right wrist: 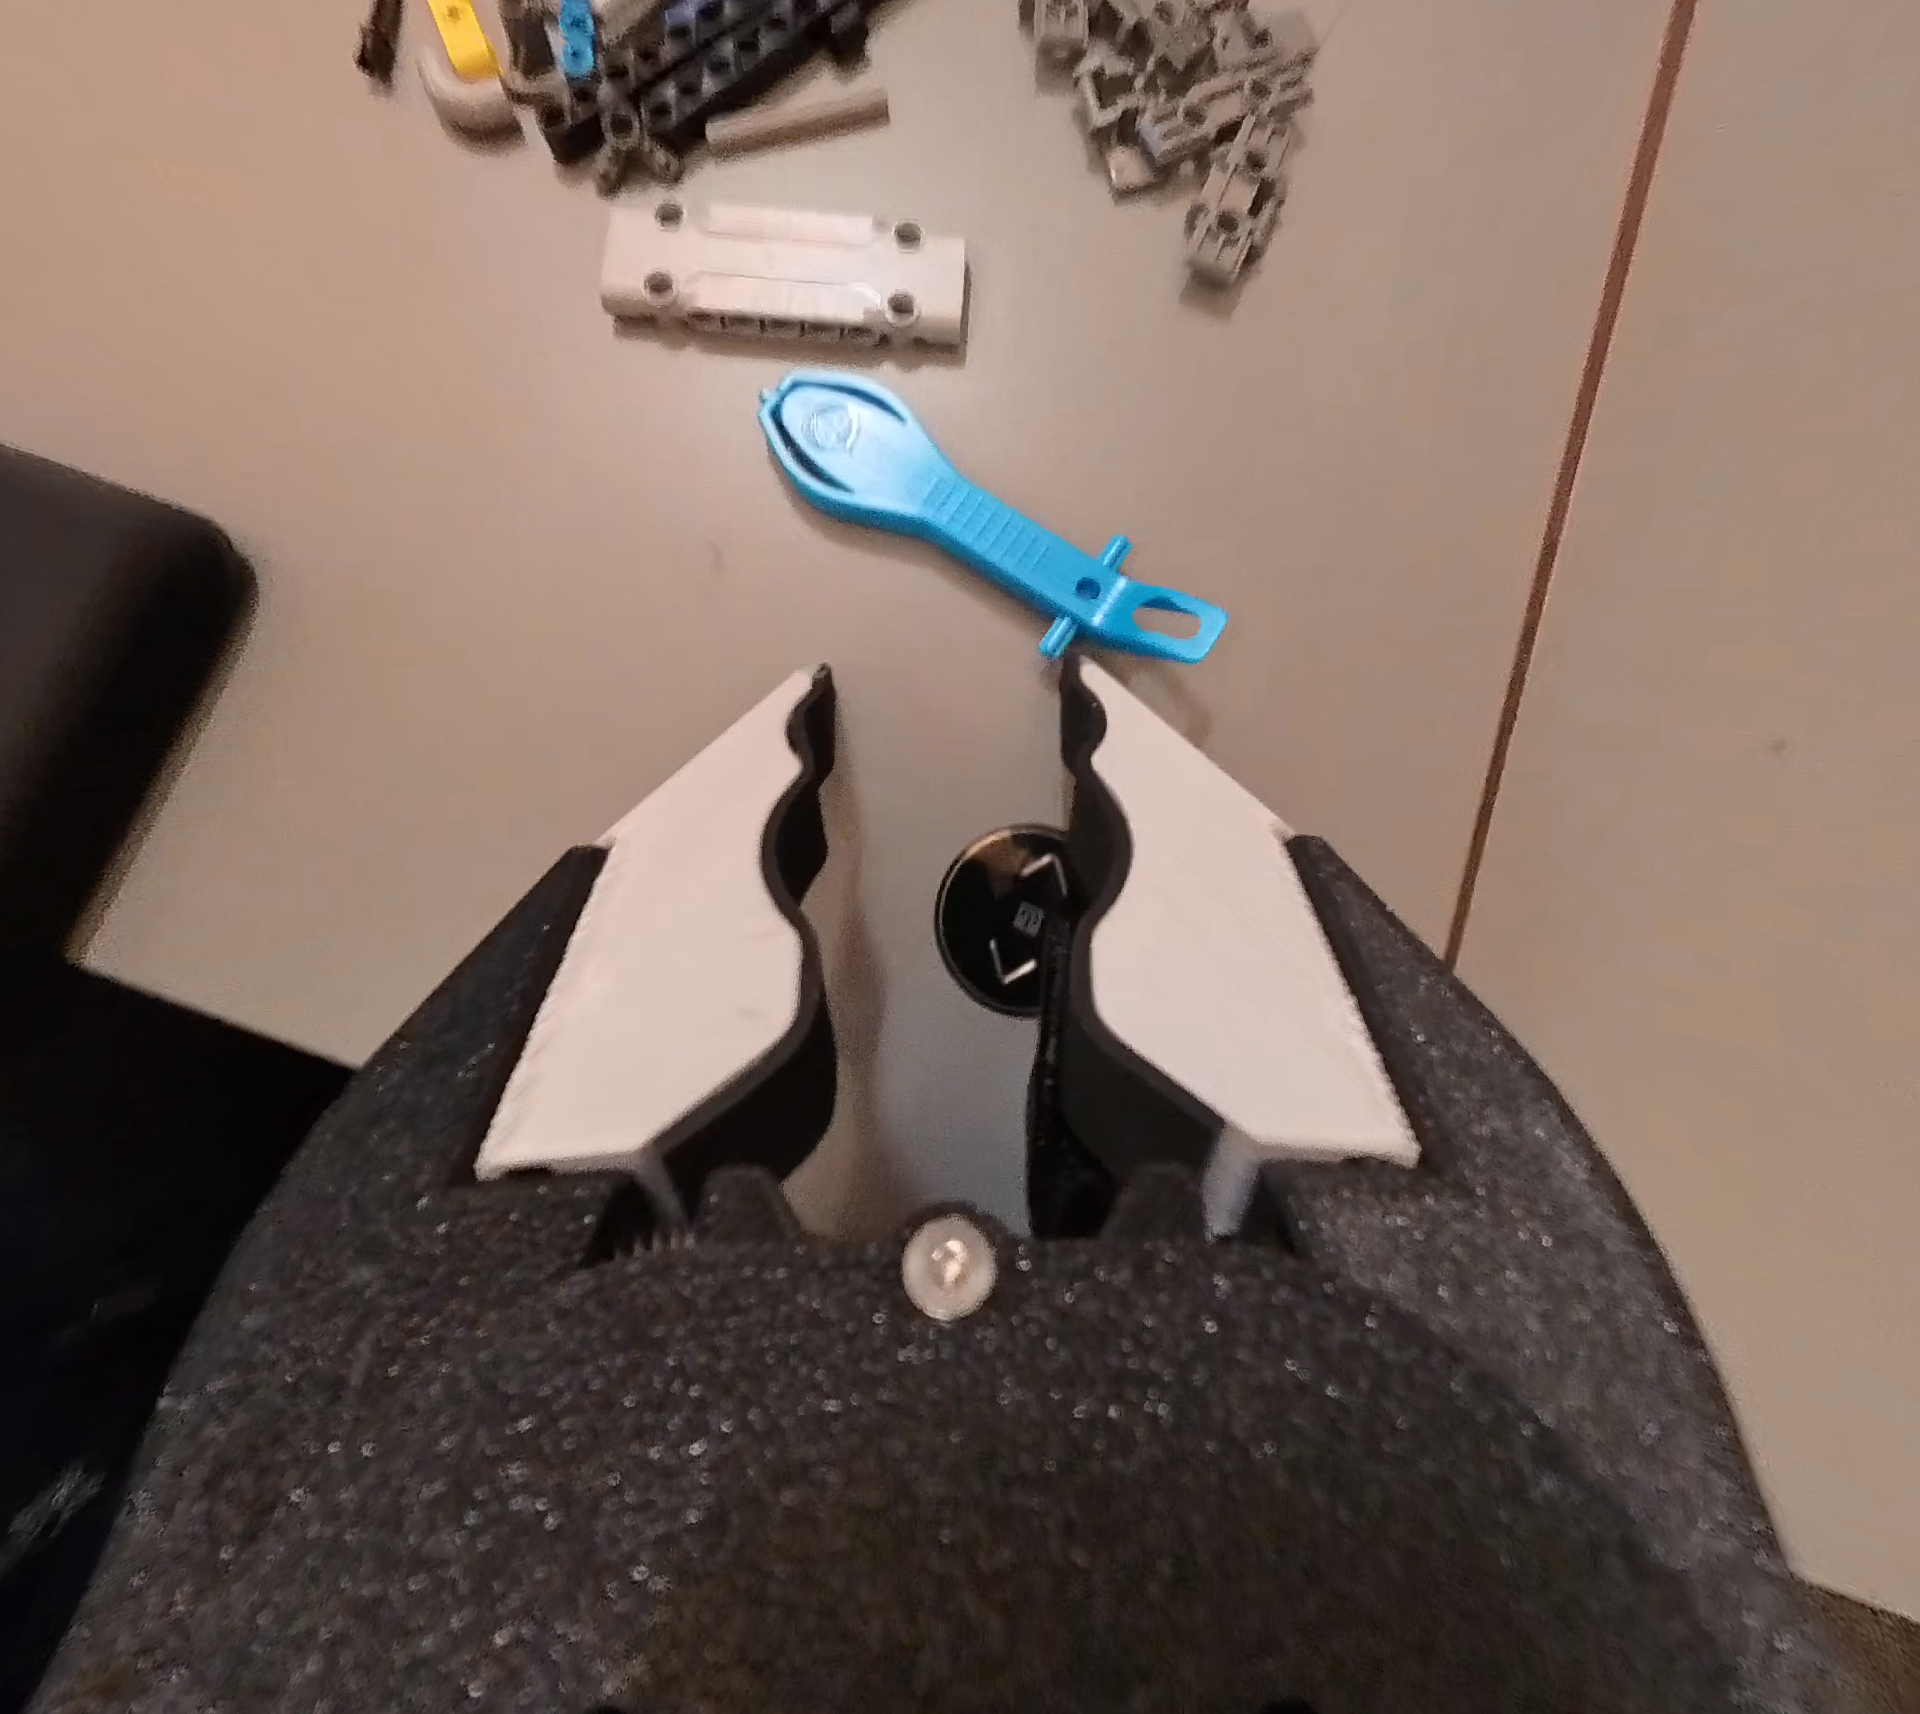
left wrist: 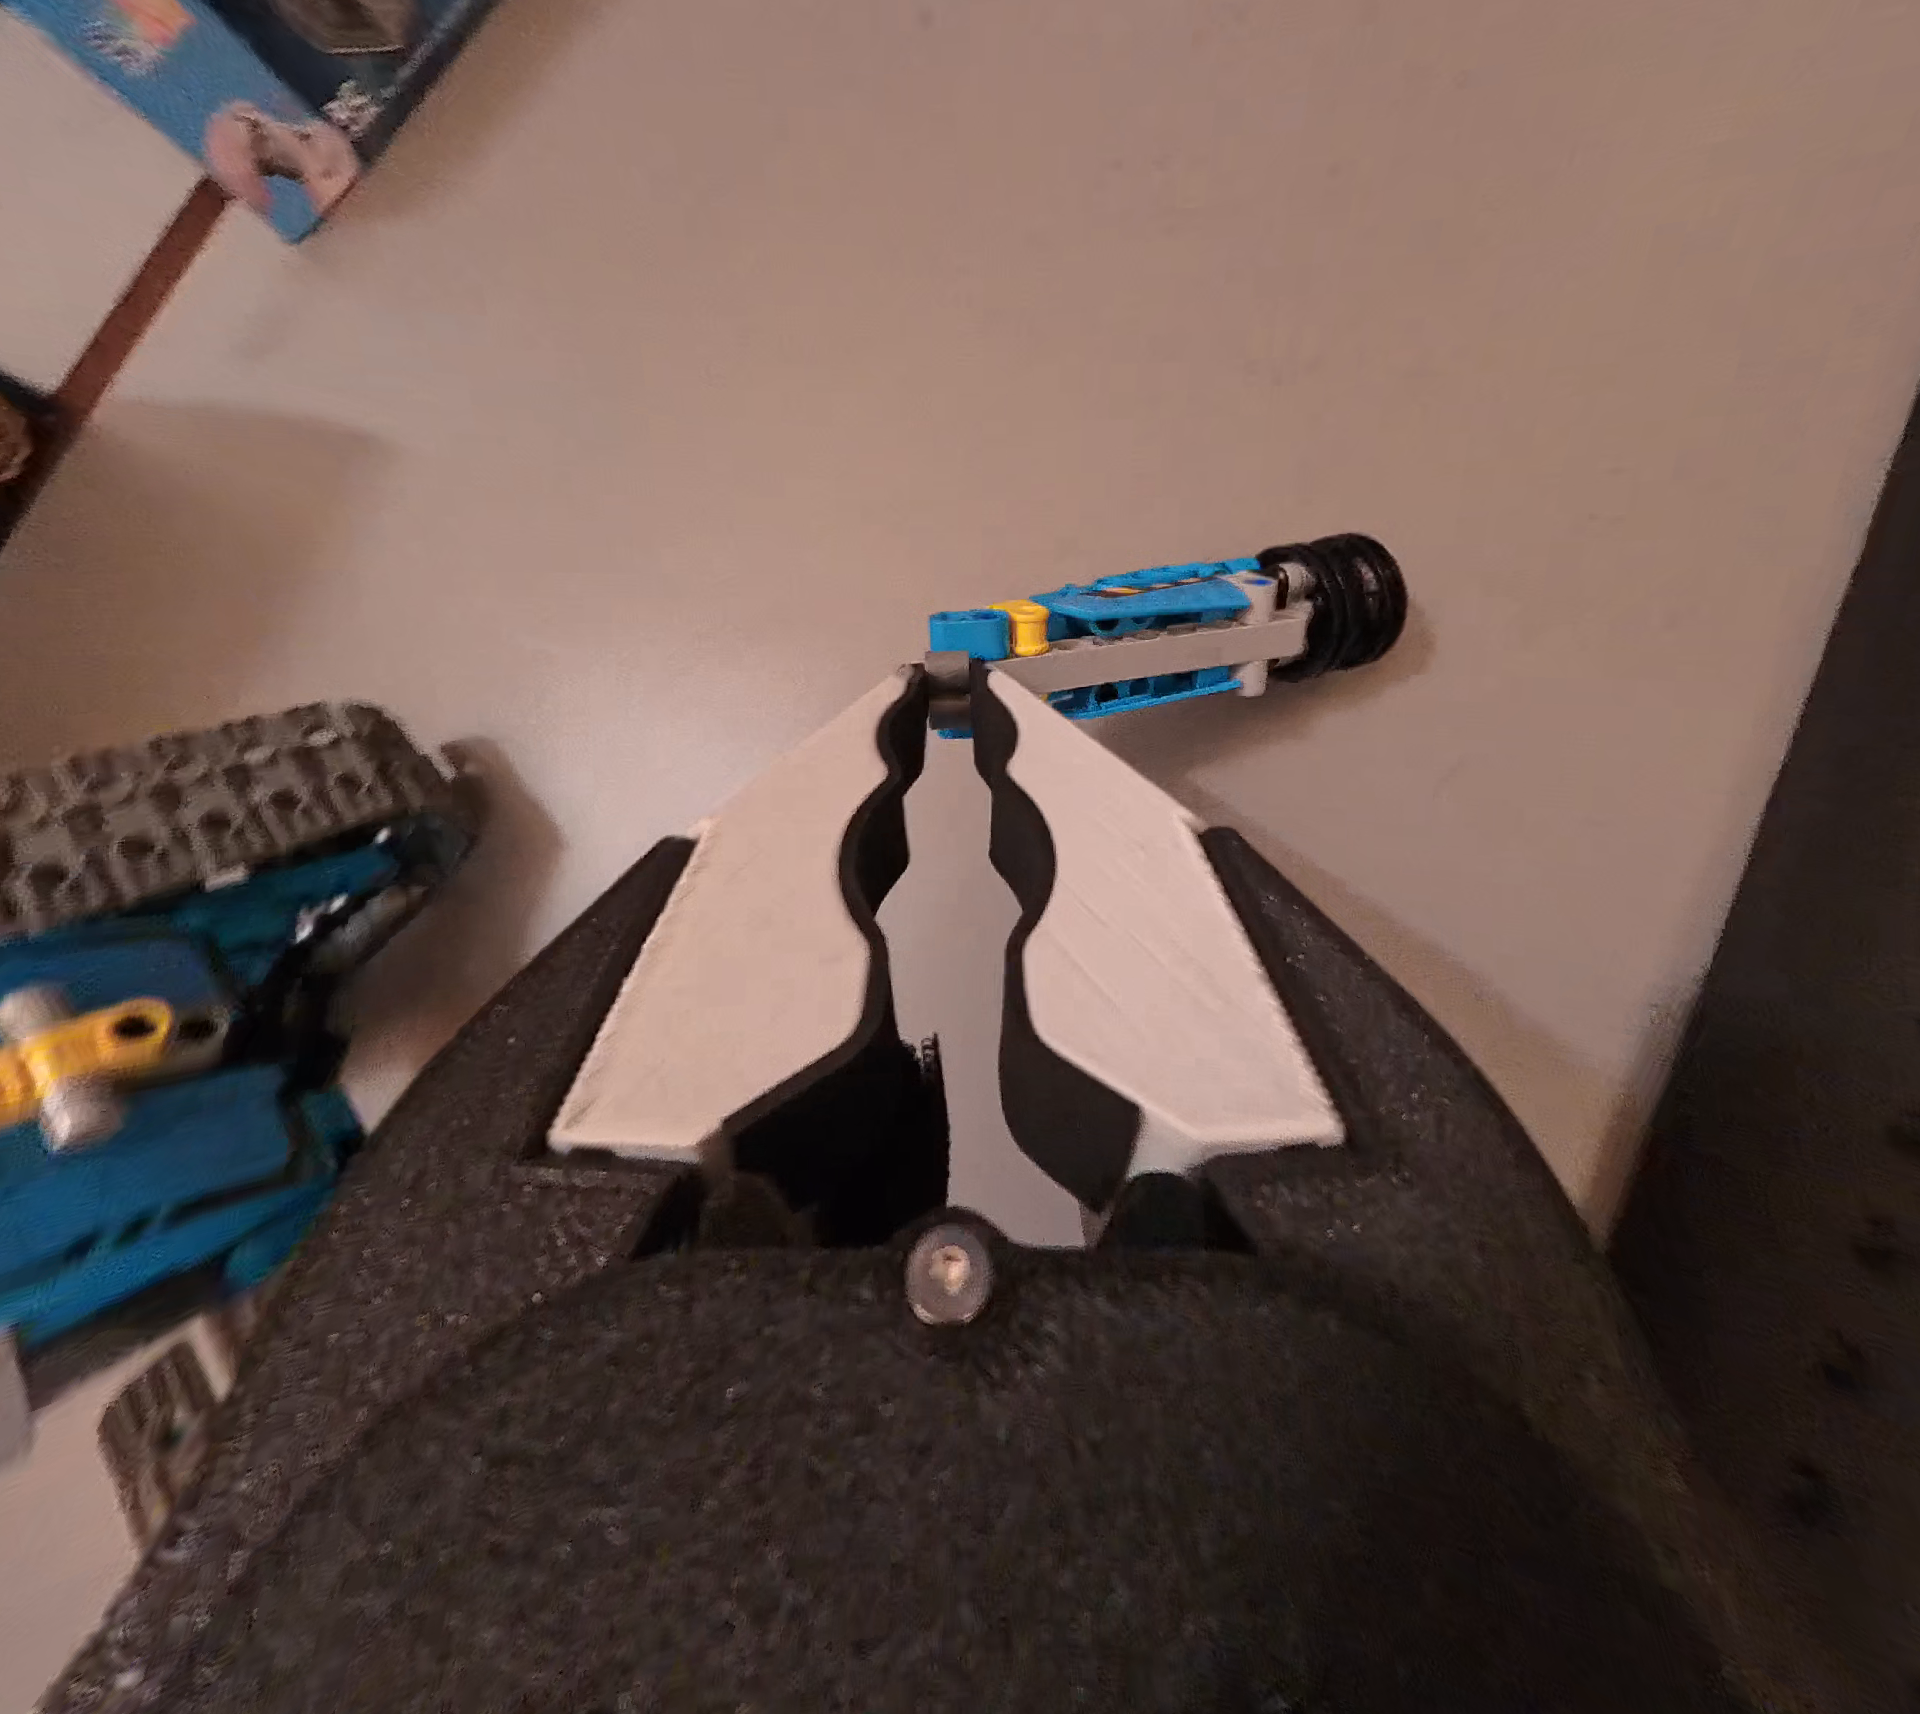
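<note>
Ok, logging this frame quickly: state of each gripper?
Left gripper: shut on the blue-and-grey brick assembly.
Right gripper: open, empty, near the blue tool.

The left gripper (left wrist: 948,696) pointed forward and down toward the table, its two white fingers (left wrist: 769,916) drawn nearly together, their black-lined tips pinched on the grey end of a small blue toy assembly (left wrist: 1117,641). The right gripper (right wrist: 945,688) also tilted down over the table, its white fingers (right wrist: 675,926) spread well apart with a wide gap between the tips, holding nothing.
</note>
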{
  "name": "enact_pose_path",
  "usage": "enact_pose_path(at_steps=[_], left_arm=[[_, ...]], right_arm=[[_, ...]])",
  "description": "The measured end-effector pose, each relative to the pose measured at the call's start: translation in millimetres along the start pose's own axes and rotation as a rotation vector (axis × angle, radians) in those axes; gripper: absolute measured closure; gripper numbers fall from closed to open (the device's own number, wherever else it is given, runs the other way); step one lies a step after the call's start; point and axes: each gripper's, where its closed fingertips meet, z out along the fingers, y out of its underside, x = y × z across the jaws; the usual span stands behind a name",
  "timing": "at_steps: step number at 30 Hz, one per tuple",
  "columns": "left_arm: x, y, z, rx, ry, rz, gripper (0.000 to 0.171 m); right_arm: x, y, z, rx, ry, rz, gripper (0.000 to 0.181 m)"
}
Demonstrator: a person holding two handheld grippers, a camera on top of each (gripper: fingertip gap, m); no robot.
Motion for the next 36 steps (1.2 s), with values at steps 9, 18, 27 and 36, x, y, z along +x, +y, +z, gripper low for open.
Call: enact_pose_path(at_steps=[9,18,27,36], left_arm=[[18,2,41,-0.186,0.033,0.431,0.162],[27,-11,63,-0.236,0.01,0.542,0.171],[26,-10,46,-0.139,-0.058,0.308,0.158],[51,-11,10,0.046,0.009,-0.156,0.145]], right_arm=[[23,-10,12,0.046,0.005,0.125,0.161],[41,-20,9,0.078,0.073,0.287,0.159],[-26,-53,17,0.148,0.078,0.262,0.138],[-63,-45,28,0.032,-0.024,0.16,0.133]])
